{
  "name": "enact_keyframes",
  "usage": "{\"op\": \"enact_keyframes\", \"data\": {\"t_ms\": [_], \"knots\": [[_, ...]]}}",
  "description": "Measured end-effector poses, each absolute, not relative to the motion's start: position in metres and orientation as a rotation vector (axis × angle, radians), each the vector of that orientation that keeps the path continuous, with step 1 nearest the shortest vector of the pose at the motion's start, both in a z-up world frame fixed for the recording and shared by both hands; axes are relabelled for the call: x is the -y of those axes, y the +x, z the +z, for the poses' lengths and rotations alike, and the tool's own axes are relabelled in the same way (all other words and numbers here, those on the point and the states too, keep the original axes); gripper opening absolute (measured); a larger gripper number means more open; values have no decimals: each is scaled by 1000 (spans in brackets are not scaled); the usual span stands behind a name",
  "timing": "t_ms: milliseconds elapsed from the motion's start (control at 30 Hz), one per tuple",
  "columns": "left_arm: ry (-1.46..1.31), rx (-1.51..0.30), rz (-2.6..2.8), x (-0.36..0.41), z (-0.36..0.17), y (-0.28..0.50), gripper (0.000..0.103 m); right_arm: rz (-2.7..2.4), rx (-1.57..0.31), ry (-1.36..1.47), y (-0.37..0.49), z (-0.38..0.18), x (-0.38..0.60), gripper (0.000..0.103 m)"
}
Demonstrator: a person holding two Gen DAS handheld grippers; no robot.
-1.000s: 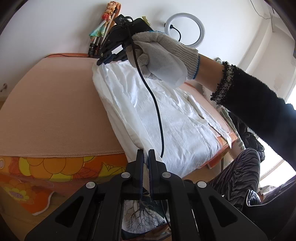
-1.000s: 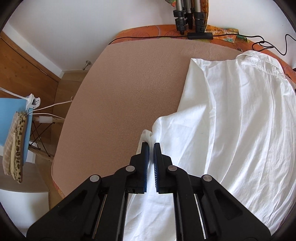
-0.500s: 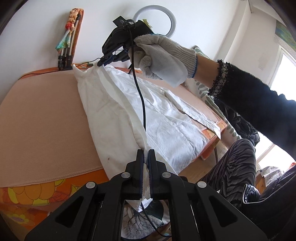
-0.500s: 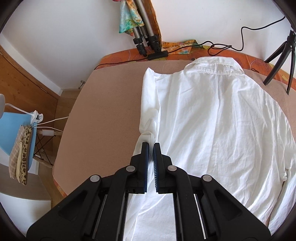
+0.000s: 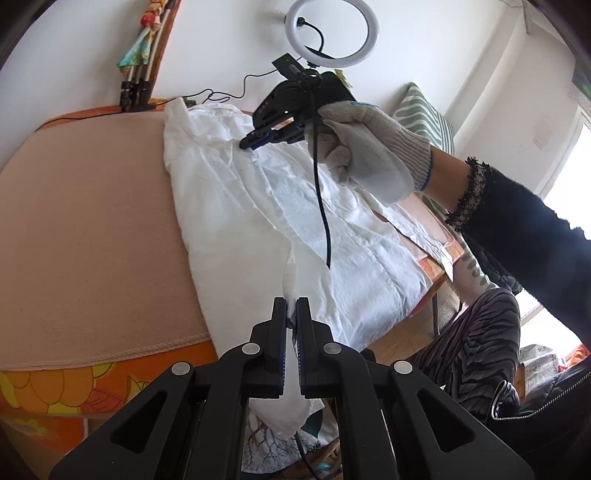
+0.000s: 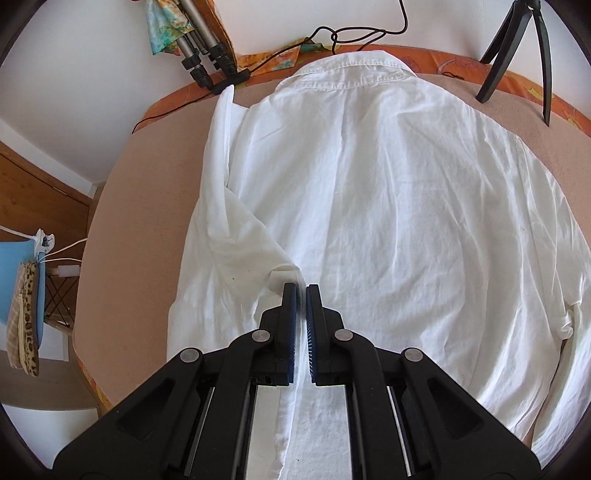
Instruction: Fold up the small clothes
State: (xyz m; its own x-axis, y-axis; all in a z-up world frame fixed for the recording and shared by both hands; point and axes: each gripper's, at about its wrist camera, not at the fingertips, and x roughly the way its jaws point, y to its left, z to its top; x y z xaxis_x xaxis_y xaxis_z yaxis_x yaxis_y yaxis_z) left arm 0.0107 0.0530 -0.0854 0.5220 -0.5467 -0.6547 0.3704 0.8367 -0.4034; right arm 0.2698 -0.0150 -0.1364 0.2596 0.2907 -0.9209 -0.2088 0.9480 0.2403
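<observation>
A white shirt (image 6: 388,192) lies back-up on the peach-covered table (image 6: 140,206), collar at the far edge; it also shows in the left wrist view (image 5: 236,221). Its left side is folded over the back. My right gripper (image 6: 301,291) is shut on the folded sleeve's edge over the middle of the shirt. In the left wrist view it (image 5: 255,142) hangs above the shirt in a gloved hand. My left gripper (image 5: 291,306) is shut on the shirt's hem near the table's front edge, with cloth hanging below it.
A tripod's black legs (image 6: 517,48) stand at the far right of the table, with folded tripods (image 6: 203,48) and cables at the far left. A ring light (image 5: 332,33) hangs on the wall. The person's legs (image 5: 469,354) are at the right.
Both grippers carried the shirt's left edge rightward over its back, folding the side inward. The right gripper moved from the far left edge to over the shirt's middle.
</observation>
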Motion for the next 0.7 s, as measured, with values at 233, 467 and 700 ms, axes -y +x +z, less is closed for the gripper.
{"op": "enact_keyframes", "data": {"t_ms": [233,467,700], "knots": [[-338,-903,-650,-56,-91,20,3,360,-1318,89,270,-152,25,43],[-313,-832,-687,-52,-70,13,6,409,-1236,132,242,-111,53,61],[-372,-788,-653,-70,-64,14,7,479,-1141,204,184,-63,93,61]]}}
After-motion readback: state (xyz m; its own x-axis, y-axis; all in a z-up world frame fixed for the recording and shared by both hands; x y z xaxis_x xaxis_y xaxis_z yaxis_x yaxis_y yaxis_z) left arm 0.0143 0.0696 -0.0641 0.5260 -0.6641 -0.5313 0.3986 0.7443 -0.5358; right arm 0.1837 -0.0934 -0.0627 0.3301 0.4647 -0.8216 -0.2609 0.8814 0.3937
